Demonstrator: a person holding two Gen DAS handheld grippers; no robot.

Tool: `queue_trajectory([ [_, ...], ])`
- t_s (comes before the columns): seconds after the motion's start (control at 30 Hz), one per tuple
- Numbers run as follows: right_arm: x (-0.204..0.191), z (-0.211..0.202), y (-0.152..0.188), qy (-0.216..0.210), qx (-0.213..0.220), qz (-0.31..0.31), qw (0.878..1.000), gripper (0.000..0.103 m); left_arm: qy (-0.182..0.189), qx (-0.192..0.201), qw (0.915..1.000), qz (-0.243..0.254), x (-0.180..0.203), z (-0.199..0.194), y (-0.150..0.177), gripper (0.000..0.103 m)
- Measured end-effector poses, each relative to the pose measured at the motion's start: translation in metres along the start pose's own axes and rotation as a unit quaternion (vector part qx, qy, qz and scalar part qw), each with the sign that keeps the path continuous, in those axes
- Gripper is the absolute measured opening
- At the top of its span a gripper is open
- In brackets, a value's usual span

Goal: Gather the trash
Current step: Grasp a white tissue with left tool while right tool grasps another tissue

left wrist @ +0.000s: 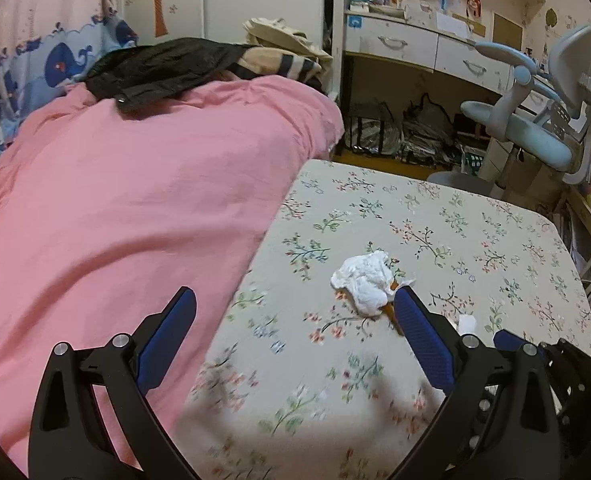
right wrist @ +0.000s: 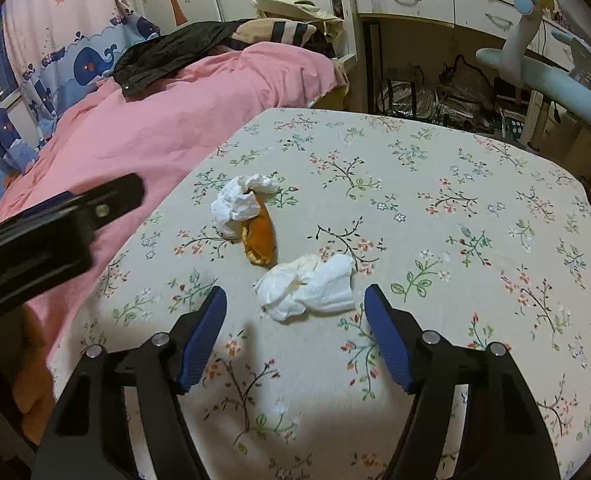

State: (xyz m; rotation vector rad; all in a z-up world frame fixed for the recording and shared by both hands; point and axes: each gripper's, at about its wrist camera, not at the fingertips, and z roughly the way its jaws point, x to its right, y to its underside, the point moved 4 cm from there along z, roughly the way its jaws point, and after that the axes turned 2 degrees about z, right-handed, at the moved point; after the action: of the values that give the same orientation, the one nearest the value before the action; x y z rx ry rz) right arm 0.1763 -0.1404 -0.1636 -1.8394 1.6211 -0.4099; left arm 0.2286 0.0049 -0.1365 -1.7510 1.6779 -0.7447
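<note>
On the floral tablecloth [right wrist: 455,200] lie two crumpled white tissues and an orange peel [right wrist: 259,236]. The nearer tissue [right wrist: 315,286] sits just ahead of my right gripper [right wrist: 295,292], between its spread blue fingertips without touching either pad; that gripper is open. The farther tissue [right wrist: 235,204] rests against the peel. In the left wrist view this tissue [left wrist: 363,280] lies ahead of my right-hand finger, which hides most of the peel [left wrist: 393,312]. My left gripper [left wrist: 295,300] is open and holds nothing, hovering over the table's left edge. Its black body [right wrist: 67,216] shows in the right wrist view.
A bed with a pink duvet [left wrist: 135,180] borders the table on the left, with dark clothes [left wrist: 163,68] piled on it. Beyond the table stand a white desk with drawers [left wrist: 395,44], bags beneath it, and a light blue chair [left wrist: 535,136] at the right.
</note>
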Motion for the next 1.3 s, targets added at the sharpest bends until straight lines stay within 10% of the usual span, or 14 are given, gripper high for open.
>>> queue_trajectory([
  [0.57,0.006,0.018,0.001,-0.011,-0.028,-0.001,1.0,0.038,0.04,-0.051,0.9979,0.002,0.031,0.077,-0.012,0.094],
  [0.73,0.005,0.017,0.001,-0.018,-0.028,-0.003,0.999,0.029,0.06,-0.069,0.9958,0.004,0.033,0.087,-0.009,0.072],
  [0.97,0.008,0.013,-0.002,-0.027,-0.027,0.006,0.999,0.025,0.099,-0.089,0.9911,-0.005,0.034,0.091,-0.007,0.016],
  [1.3,0.014,0.003,-0.004,-0.034,-0.017,0.024,0.999,0.025,0.122,-0.06,0.9907,-0.011,0.028,0.062,-0.019,0.009],
])
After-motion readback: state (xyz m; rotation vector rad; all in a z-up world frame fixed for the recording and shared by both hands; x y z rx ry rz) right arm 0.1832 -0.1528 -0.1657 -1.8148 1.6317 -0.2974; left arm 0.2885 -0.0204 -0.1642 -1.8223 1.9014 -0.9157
